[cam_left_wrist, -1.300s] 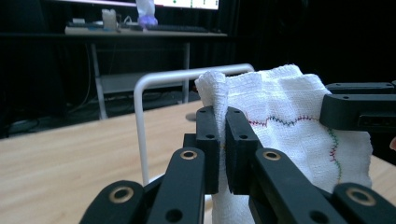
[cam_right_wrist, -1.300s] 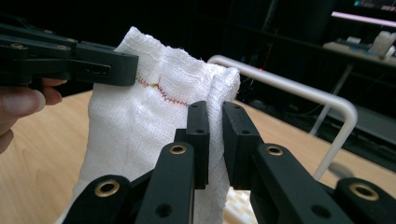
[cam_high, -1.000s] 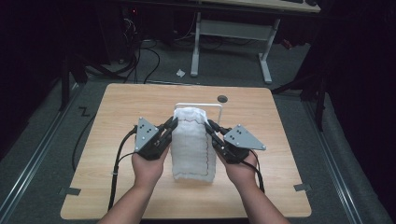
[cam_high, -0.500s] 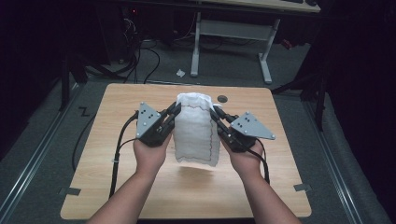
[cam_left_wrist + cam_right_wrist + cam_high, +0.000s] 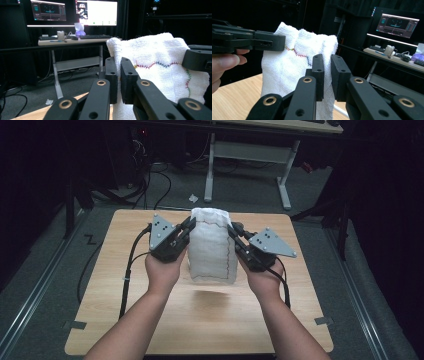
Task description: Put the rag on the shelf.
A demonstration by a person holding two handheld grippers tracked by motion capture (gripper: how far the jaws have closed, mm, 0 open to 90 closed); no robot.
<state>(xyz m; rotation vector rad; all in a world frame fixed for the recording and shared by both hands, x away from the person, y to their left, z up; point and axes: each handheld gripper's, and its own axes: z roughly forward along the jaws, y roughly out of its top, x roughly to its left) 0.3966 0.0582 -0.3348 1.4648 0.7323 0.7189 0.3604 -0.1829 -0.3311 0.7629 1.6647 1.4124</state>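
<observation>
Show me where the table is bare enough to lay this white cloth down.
The light wooden table is bare across its near half, between the two forearms and out to both side edges. The far corners are free too. The crowded spot is the middle, where the left gripper and right gripper hold the white woven cloth with coloured stitching lifted.

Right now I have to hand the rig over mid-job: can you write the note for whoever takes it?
Left tool: shut on the left top edge of the white cloth.
Right tool: shut on the right top edge.
Cloth: held up between both tools, hanging folded above the middle of the wooden table, its lower end off the surface; coloured stitching faces the right side.
Done: both edges pinched, cloth lifted.
Left: probably the next fold or laying it back down flat; keep both grips level so it doesn't slip.
</observation>
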